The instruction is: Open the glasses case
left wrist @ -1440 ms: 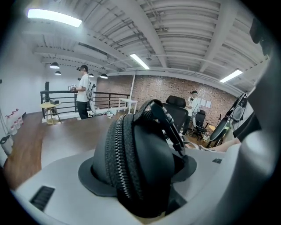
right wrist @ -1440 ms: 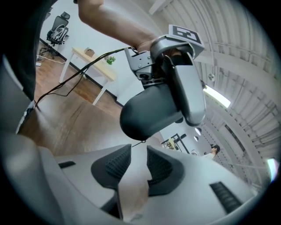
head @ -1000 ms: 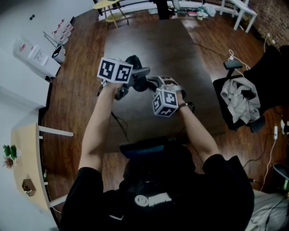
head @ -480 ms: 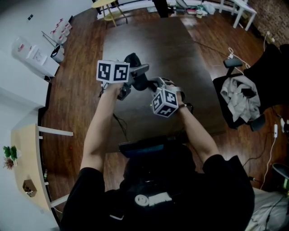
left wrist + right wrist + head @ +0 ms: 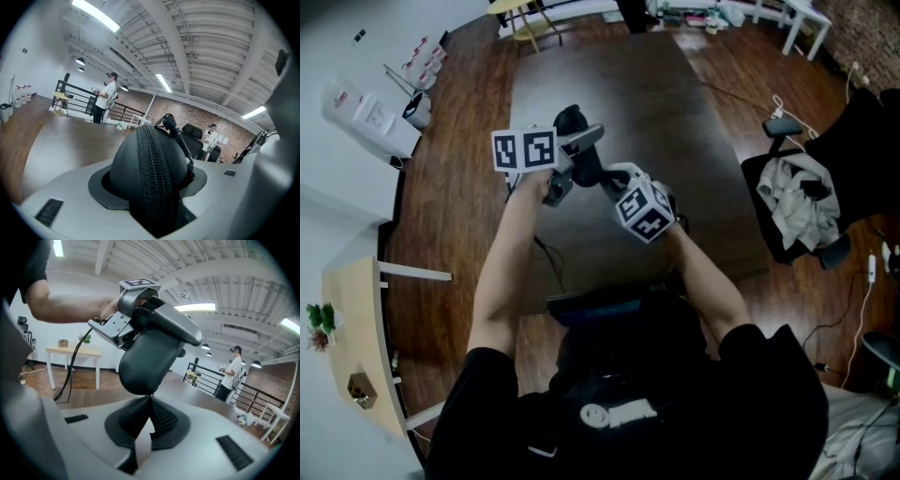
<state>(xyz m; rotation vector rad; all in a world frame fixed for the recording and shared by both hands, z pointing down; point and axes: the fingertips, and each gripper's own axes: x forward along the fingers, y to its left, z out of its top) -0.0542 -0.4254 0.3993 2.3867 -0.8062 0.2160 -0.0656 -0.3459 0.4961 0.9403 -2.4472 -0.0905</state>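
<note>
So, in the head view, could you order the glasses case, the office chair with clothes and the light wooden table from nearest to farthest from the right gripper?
From the right gripper:
1. glasses case, at its jaw tips.
2. office chair, on the right, with clothes on it.
3. light wooden table, far lower left.

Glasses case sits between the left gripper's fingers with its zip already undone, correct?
No: the left gripper view shows the zip closed, where visible, on the glasses case. It does sit between the fingers of the left gripper, which have just been closing.
</note>
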